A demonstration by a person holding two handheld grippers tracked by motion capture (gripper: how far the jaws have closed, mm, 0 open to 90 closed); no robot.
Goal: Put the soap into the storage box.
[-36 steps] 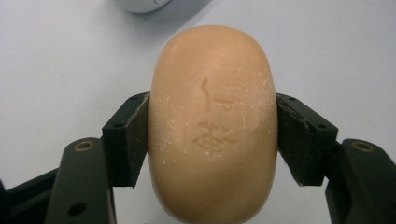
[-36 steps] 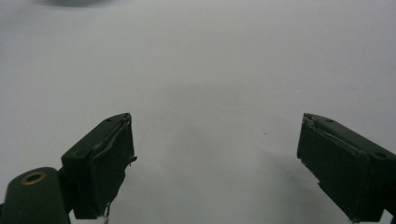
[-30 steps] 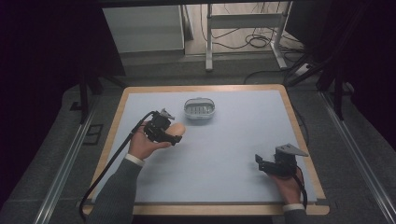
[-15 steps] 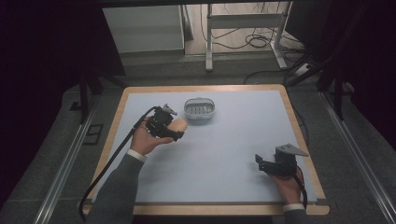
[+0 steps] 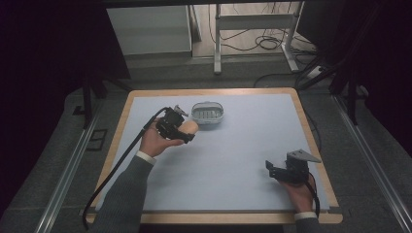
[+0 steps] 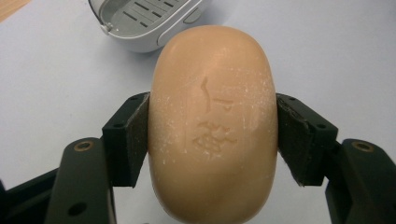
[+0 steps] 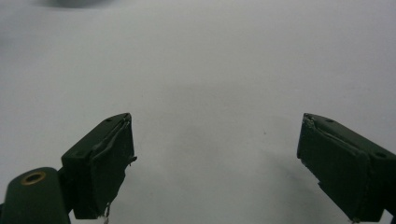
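Gripping soap bar [image 6: 212, 126] (embossed characters)

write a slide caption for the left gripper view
Left gripper clamps a tan bar of soap above the blue mat, an empty soap dish just ahead.

The bar of soap [image 6: 212, 126] is a tan, rounded oval with a stamped mark pressed into its top face and a dusting of pale flecks. It is clamped by its long sides between two black pads, raised off the light blue table, its far end pointing toward the soap dish [image 6: 144, 21]. The soap dish is a pale grey oval with a slotted tray inside, standing upright and empty just beyond the soap.
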